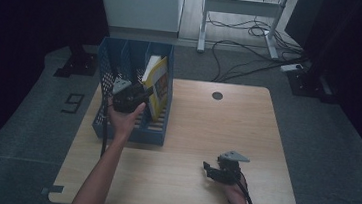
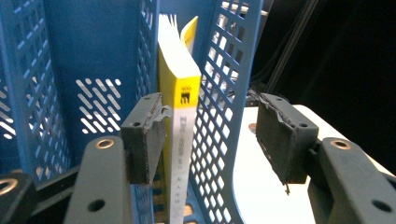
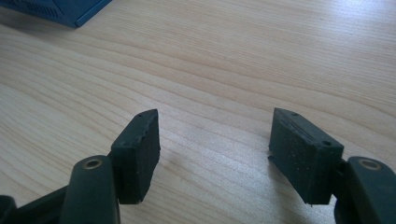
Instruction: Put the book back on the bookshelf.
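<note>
Book (image 2: 180, 93) stands upright in the rack's (image 1: 158, 136) right slot, leaning on the mesh wall, so it needs no holding. Left gripper (image 1: 145, 96) straddles book and wall, jaws spread, not pinching (released, I'd judge). Right gripper (image 3: 215, 154) idles on the near table (image 1: 201, 184), jaws spread, empty.

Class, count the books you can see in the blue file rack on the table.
1: a yellow book stands in the rightmost slot of the rack. Others may be hidden behind its dividers.
</note>
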`<state>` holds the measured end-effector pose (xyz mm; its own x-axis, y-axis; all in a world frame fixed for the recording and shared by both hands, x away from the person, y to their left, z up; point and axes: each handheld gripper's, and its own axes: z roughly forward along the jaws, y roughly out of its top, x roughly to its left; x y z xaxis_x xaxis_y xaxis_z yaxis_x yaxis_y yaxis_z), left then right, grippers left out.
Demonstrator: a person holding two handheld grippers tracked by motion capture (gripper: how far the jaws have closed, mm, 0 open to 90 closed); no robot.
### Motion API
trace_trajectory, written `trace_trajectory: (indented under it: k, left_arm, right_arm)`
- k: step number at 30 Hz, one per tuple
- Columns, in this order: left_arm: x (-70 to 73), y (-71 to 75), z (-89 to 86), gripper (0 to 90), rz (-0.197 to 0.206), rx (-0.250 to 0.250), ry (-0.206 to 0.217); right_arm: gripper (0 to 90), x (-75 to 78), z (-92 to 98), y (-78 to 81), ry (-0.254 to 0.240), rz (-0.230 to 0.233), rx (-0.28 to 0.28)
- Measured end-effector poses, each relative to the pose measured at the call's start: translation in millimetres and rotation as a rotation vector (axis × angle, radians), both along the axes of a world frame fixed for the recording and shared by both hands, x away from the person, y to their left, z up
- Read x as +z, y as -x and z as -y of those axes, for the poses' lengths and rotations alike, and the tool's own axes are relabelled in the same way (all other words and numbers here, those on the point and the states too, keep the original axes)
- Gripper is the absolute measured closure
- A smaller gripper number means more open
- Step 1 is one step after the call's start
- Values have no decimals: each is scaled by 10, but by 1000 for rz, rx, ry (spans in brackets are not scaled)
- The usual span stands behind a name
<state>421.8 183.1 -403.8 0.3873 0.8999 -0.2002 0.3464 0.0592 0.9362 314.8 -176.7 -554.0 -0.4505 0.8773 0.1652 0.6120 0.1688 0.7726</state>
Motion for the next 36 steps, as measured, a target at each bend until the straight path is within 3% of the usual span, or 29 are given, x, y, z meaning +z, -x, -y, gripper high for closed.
trace_trajectory:
  k: [14,17,21,24,26,36]
  left_arm:
    - [-114,270,-45,418,-29,-91,-1]
    - [-142,348,-62,417,-45,-127,-13]
    - [-184,445,-110,414,-70,-184,30]
    - [-232,511,-119,412,-80,-219,14]
    - [-270,558,-133,411,-90,-244,28]
    - [-481,881,-130,403,-119,-285,21]
  right_arm:
    - [329,0,18,-9,-6,-2,1]
    - [329,0,21,-11,-8,-3,0]
    - [329,0,22,-11,-9,-4,0]
    - [329,0,25,-12,-13,-6,-1]
    - [329,0,28,-13,-16,-7,-1]
    - [329,-1,58,-14,-22,-8,-5]
